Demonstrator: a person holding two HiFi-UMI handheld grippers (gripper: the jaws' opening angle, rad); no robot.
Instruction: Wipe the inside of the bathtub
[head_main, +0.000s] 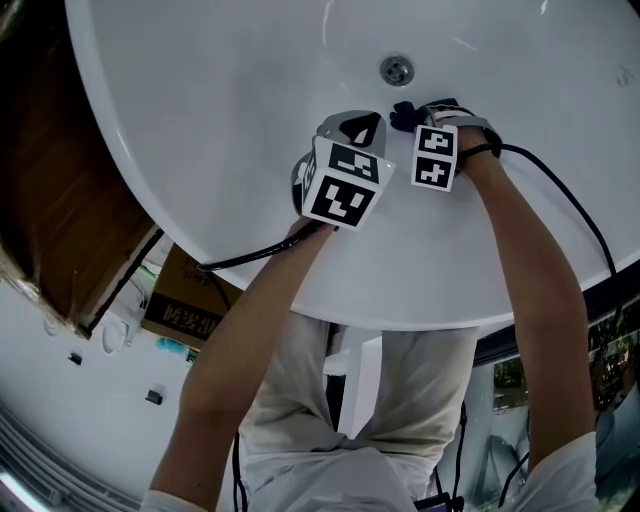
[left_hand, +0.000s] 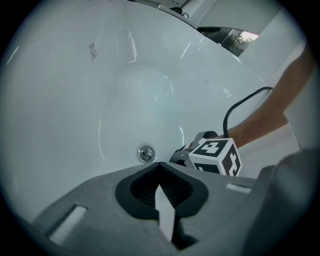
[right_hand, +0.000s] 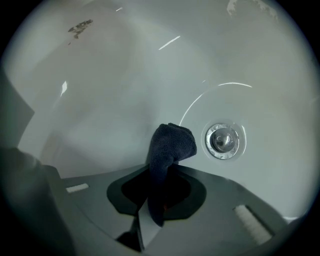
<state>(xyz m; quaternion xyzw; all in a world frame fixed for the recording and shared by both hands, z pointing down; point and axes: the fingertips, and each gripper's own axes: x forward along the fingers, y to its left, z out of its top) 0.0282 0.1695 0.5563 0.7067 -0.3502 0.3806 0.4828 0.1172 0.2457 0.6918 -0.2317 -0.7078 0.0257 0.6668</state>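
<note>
Bathtub interior is faced by both tools. The left tool is held closed on nothing. The right tool is clamped on a dark cloth, poised just beside the drain. Specks are seen on the wall, so wiping is judged unfinished.

Bathtub runs off the head view's top
</note>
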